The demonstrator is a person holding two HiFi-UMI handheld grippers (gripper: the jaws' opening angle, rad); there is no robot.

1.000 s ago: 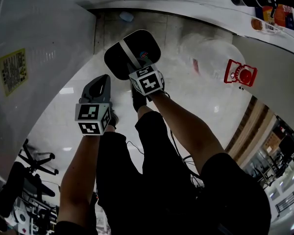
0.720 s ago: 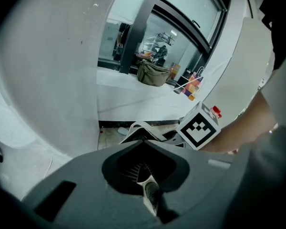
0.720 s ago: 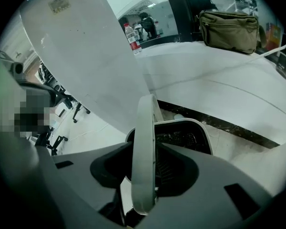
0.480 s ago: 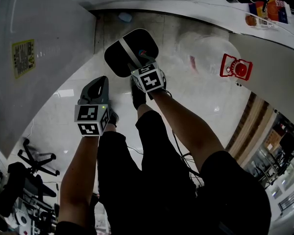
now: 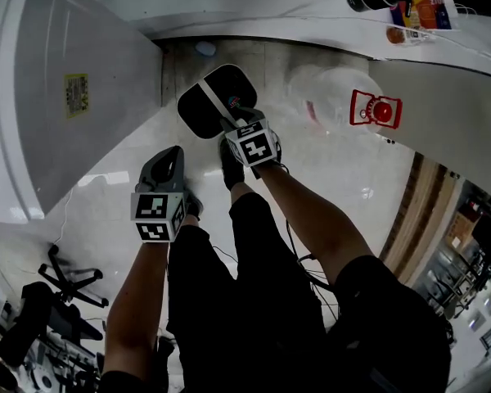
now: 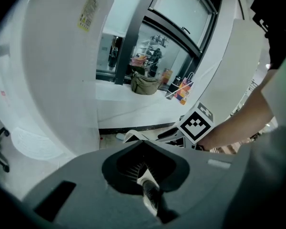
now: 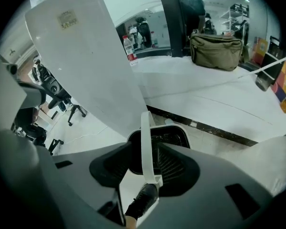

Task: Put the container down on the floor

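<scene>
Container: black, oval, open at the top, with a white strap handle across the mouth. Position: hanging from the right gripper, clear of the floor, not set down. Location over the floor: ahead of the person's black shoe, near the foot of the white cabinet and of the worktop.

Right gripper: fingers clenched on the handle, ribbed pads pressed against both sides of the strap. Handle upright between the pads, container body directly below and beyond them. Marker cube facing up toward the head camera.

Left gripper: to the left of the container and well apart from it, pointed down at the floor. Fingers clenched together at the tips, with nothing grasped between them.

Surroundings:
- yellow sticker on the cabinet side
- olive bag and bottle with a red label on the worktop
- red push-button on the white panel to the right
- office chair on the floor at lower left
</scene>
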